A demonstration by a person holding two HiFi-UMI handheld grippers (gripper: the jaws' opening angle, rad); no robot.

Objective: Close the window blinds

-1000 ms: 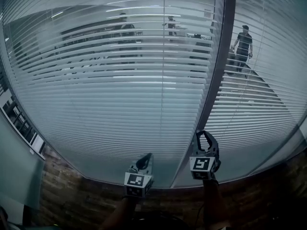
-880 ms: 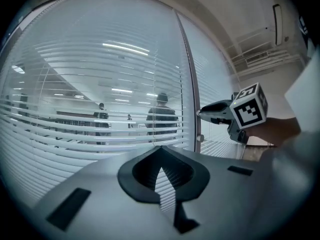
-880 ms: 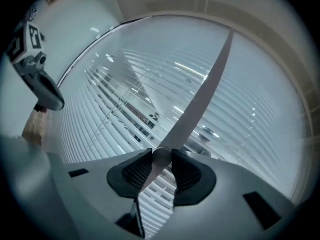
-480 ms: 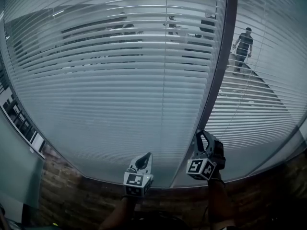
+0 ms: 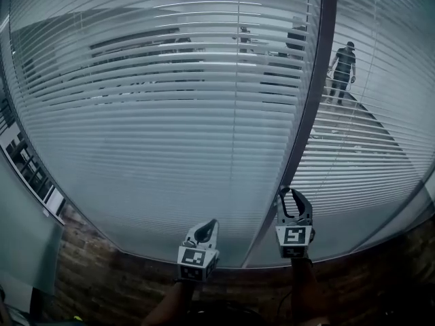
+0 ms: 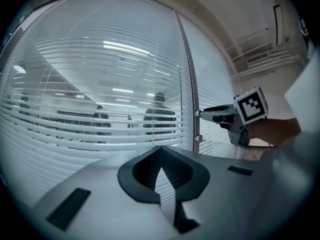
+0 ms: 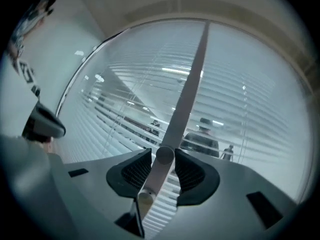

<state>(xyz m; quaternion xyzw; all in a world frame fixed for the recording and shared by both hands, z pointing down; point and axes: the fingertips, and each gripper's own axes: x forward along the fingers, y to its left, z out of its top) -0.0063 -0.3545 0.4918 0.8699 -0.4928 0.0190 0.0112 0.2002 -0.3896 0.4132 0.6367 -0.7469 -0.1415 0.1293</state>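
Right gripper (image 7: 162,153): clamped on small grey round knob (image 7: 165,155).
Left gripper (image 6: 160,150): together, empty.
White slatted blinds (image 5: 170,121): darker now; your twist works.

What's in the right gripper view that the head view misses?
Only the right gripper view: a small round knob on the frame post, clamped between the jaws of the right gripper, and a second knob just below it. Only the head view: the left gripper, off to the post's left, and the brick wall under the glass. Both: the slatted blinds and the dark post between the panes.
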